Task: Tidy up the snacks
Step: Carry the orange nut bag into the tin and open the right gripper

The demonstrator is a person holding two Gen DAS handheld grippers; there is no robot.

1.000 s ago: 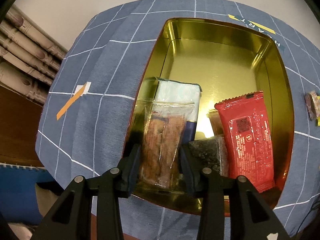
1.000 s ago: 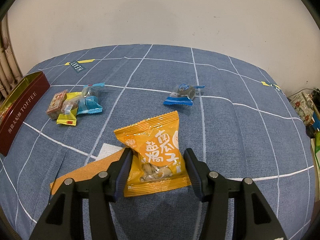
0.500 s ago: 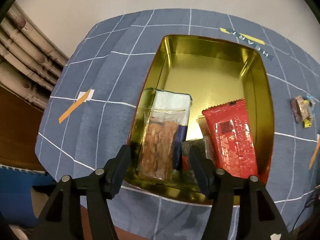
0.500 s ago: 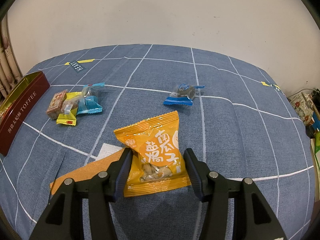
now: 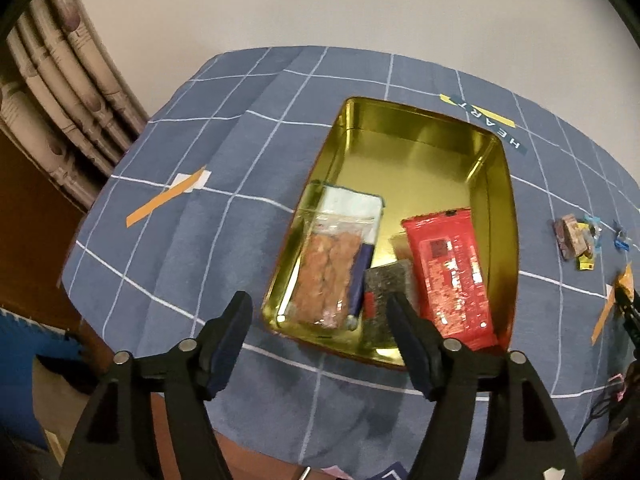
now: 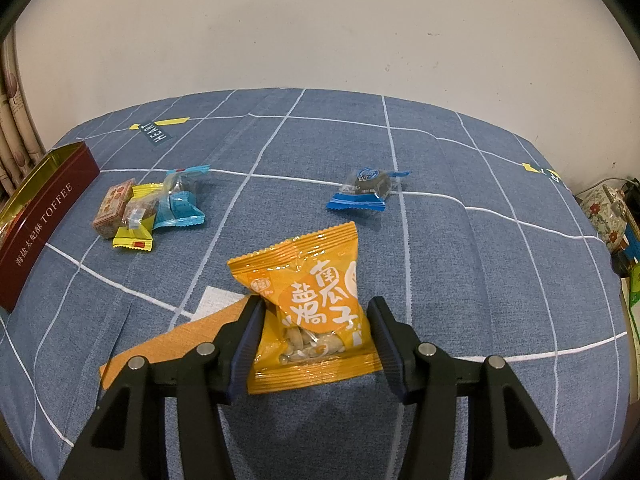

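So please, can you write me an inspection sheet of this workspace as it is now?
Surface: blue checked cloth, tape marks.
Job's things: gold tin holds clear biscuit pack, red packet; orange seed bag, candy pile and blue candy outside.
Clutter: nothing seen.
Grippers: left gripper jaws just opened, empty; right gripper jaws pinch the seed bag.
Cables: nothing seen clearly.
Surroundings: white wall, curtain.

The far half of the tin point(image 5: 416, 152) is lying bare — room to reach in there. The near half is taken up by a clear pack point(image 5: 330, 276), a dark pack point(image 5: 386, 284) and a red pack point(image 5: 450, 276), side by side. On the cloth point(image 6: 460, 264), an orange bag point(image 6: 312, 304), a candy cluster point(image 6: 148, 210) and a blue candy point(image 6: 366, 188) are lying well apart — open lanes between them.
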